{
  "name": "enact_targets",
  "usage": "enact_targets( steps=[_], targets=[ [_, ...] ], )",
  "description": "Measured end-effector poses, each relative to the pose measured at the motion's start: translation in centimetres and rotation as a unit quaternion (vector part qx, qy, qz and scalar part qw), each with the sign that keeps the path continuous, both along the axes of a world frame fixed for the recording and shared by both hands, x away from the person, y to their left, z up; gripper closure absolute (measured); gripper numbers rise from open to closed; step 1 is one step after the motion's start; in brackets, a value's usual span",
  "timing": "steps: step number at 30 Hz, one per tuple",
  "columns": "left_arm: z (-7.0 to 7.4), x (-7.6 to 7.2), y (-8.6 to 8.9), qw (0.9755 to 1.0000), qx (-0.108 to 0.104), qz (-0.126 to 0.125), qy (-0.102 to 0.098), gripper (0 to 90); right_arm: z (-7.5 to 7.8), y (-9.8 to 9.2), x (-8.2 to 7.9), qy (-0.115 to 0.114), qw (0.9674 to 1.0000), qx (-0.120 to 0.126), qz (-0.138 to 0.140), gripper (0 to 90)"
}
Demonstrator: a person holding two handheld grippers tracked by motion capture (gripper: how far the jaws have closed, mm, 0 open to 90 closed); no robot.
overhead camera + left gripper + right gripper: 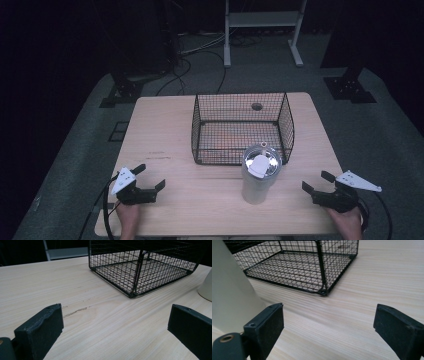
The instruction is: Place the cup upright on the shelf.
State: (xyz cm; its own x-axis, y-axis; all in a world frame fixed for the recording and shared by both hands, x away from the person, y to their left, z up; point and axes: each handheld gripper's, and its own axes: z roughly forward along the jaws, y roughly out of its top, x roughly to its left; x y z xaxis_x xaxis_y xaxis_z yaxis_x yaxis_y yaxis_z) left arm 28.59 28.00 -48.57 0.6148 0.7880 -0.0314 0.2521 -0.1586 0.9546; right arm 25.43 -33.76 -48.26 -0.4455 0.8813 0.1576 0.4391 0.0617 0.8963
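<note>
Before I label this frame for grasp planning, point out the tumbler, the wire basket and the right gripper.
tumbler (256,187), high view, on its side wall.
wire basket (243,121), high view, on its back wall.
right gripper (315,182), high view, midway between its fingertips.

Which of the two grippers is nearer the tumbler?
The right gripper: its view shows the cream tumbler beside one finger, while the left gripper sees it farther off.

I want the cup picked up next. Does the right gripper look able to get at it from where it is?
Probably yes. The right gripper sits open on the table beside the lidded tumbler, with bare wood between them. The wire basket stands behind the tumbler, off that path.
</note>
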Motion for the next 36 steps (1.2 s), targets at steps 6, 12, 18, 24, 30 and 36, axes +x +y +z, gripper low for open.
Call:
enact_targets(
  steps=[6,12,18,24,30,36],
  targets=[
    [0.0,-0.2,-0.1,1.0000,0.003,-0.001,-0.004,0.0,0.7,1.1,-0.1,-0.008,0.9996,-0.020,0.019,8.9],
    [0.0,-0.2,-0.2,1.0000,0.005,-0.003,-0.002,0.0,2.1,1.8,-0.2,-0.008,0.9987,-0.019,0.047,8.9],
    [0.0,-0.3,-0.2,0.9998,0.011,-0.011,-0.008,0.0,3.0,2.7,-0.8,-0.019,0.9971,-0.030,0.068,8.9],
    [0.0,-0.3,-0.3,0.9999,0.011,-0.010,-0.008,0.0,3.7,3.9,-1.6,-0.025,0.9949,-0.040,0.089,8.8],
    [0.0,-0.3,-0.3,0.9998,0.012,-0.012,-0.012,0.0,4.5,4.9,-2.1,-0.030,0.9926,-0.046,0.108,8.8],
    [0.0,-0.4,-0.3,0.9998,0.011,-0.011,-0.010,0.0,5.1,6.1,-2.8,-0.039,0.9896,-0.054,0.128,8.8]
  ],
)
